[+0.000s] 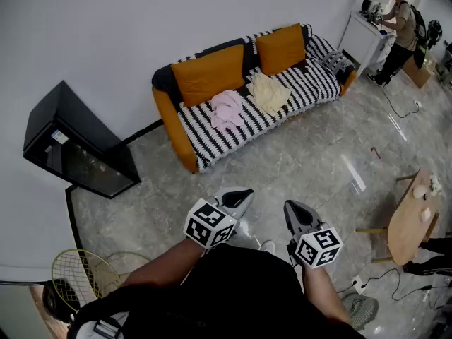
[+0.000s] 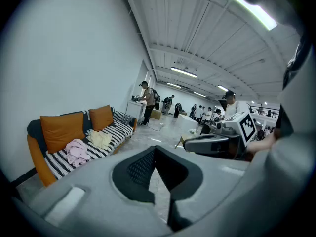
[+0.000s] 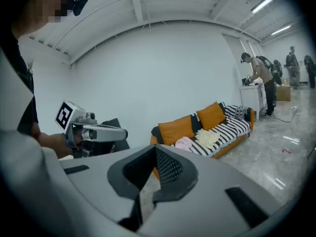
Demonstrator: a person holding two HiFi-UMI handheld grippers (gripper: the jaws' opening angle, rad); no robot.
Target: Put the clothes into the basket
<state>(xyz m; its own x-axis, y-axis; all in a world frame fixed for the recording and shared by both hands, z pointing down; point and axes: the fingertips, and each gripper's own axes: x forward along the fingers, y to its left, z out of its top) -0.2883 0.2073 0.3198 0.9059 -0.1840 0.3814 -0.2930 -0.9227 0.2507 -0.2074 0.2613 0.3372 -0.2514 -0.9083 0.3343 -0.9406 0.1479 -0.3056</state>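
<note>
A black cabinet (image 1: 74, 143) stands against the wall (image 1: 127, 27) at the far left. In front of it, in the lower left corner of the head view, the yellow wire basket (image 1: 79, 275) sits on the floor (image 1: 304, 161) with nothing visible inside it, well apart from the clothes.

Further right an orange sofa (image 1: 173, 129) with a black-and-white striped cover stands along the wall. Two orange cushions (image 1: 210, 73) lean on its back. The pink cloth (image 1: 226, 109) lies crumpled on the seat in front of the left cushion. The yellow cloth (image 1: 269, 92) lies just beside it to the right, in front of the other cushion.

Nearer the camera, both tools are held over bare floor, pointing toward the sofa and slightly down, well short of it. The left tool (image 1: 246, 193) has its jaws brought together at the tips and grips nothing. The right tool (image 1: 289, 206), just beside it, is likewise fully closed and empty.

At the right edge a wooden tabletop (image 1: 404, 226) carries a few small items too small to tell. In the far upper right corner a person (image 1: 400, 28) stands with their back turned.
</note>
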